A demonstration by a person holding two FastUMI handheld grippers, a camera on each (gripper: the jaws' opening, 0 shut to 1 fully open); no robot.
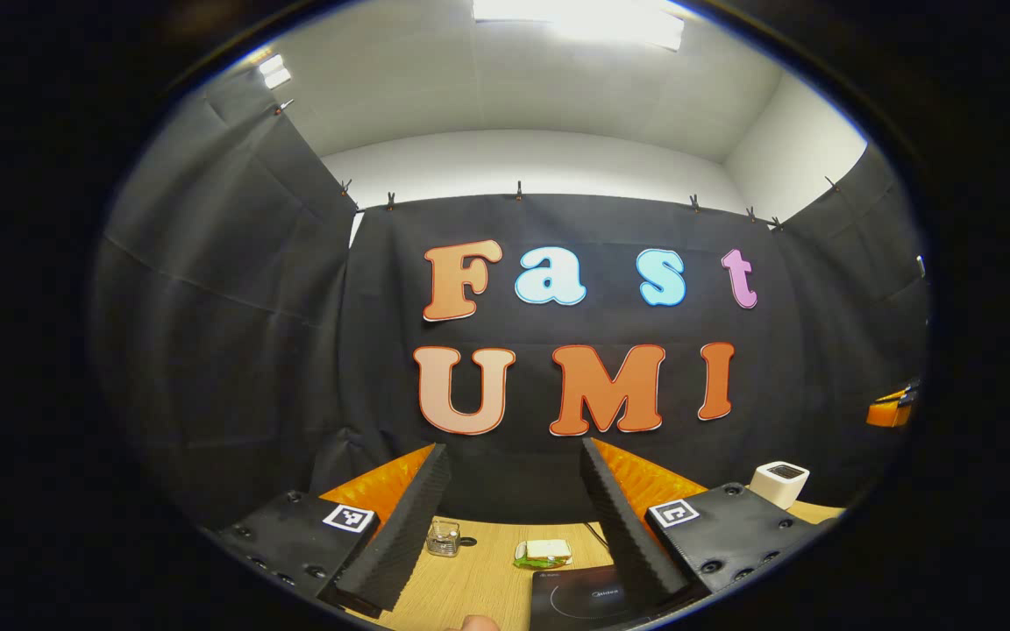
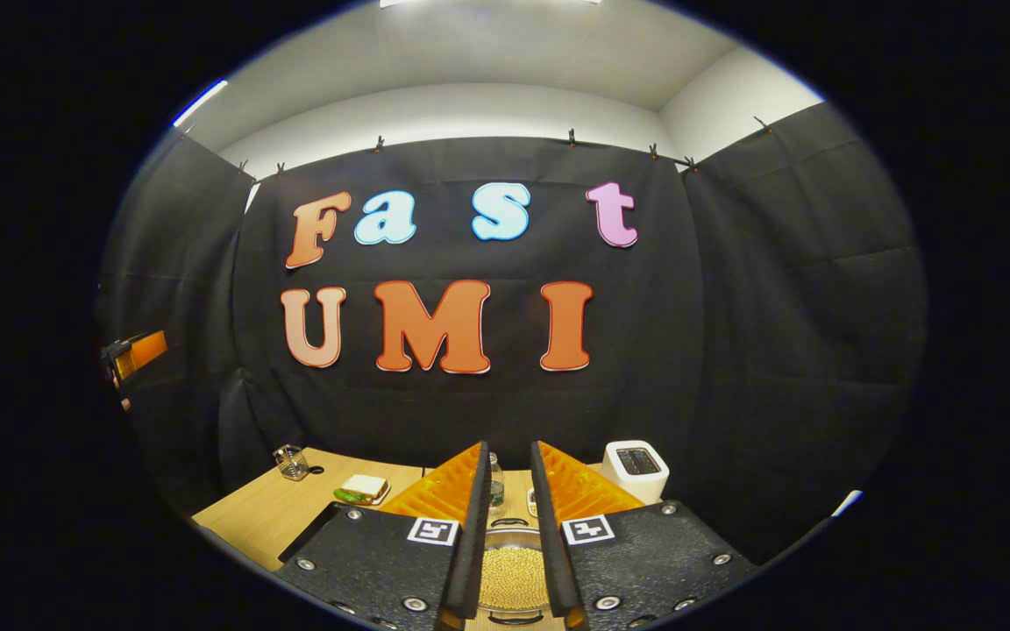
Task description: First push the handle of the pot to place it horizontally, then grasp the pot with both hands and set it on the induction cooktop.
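On the light wooden tabletop (image 1: pixel 479 583), nothing of the task looks done yet. Your left gripper (image 1: pixel 514 526) hangs above the table with its jaws spread wide and nothing between them; beyond its fingers lie the flat black induction cooktop (image 1: pixel 579 600), bare, a small clear glass jar (image 1: pixel 443 537) and a sandwich on a green wrapper (image 1: pixel 545 552). Your right gripper (image 2: pixel 509 526) has its jaws set narrow and also holds nothing; through the gap, in the right gripper view, you see the steel pot with yellow grains inside (image 2: pixel 512 574), low and close, untouched. The pot's handle I cannot make out, so its orientation is unknown. A white toaster (image 2: pixel 636 469) stands near the back. Left to do: handle push, two-handed grasp, placement.
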